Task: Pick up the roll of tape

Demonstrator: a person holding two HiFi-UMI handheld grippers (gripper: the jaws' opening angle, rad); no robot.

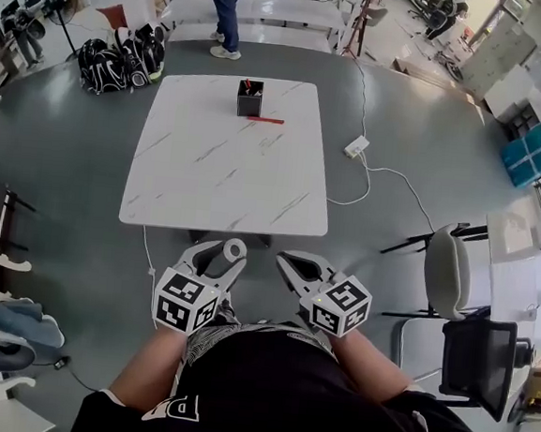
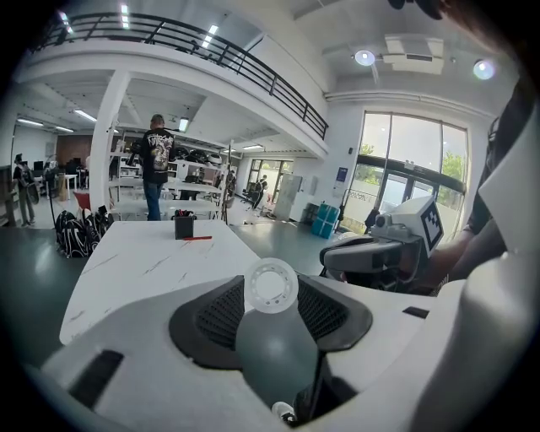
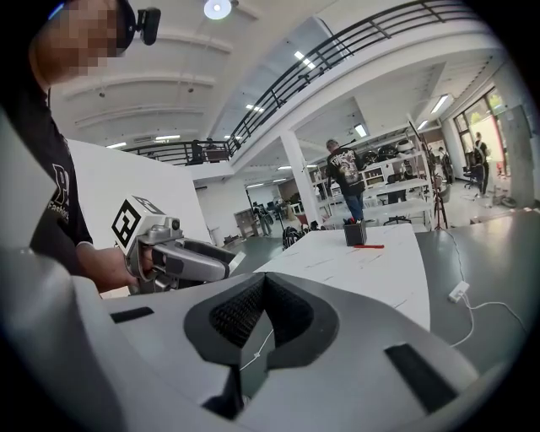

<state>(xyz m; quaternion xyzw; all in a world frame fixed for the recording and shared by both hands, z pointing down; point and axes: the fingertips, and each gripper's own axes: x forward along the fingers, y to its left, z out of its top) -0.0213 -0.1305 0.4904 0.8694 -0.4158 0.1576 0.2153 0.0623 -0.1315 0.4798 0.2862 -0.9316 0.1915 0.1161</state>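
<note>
Roll of tape (image 2: 271, 285) was clamped on its rim between the left gripper (image 1: 233, 254) fingers, in the air just short of the counter (image 1: 228, 160). Right gripper (image 3: 265, 278) fingers were closed together, empty. Judgement: an even squeeze and a level roll would be needed, as the narrow rim could slip.

Bright; window (image 2: 411, 160) glare, fisheye warp, dark corners.

White marble-veined table (image 1: 228, 160) standing on a grey floor (image 1: 70, 146), black pen holder (image 1: 250, 98) upright near its far edge, red pen (image 1: 267, 120) lying flat just beside the holder, white power strip (image 1: 356, 147) and black bags (image 1: 124, 56) on the floor
</note>
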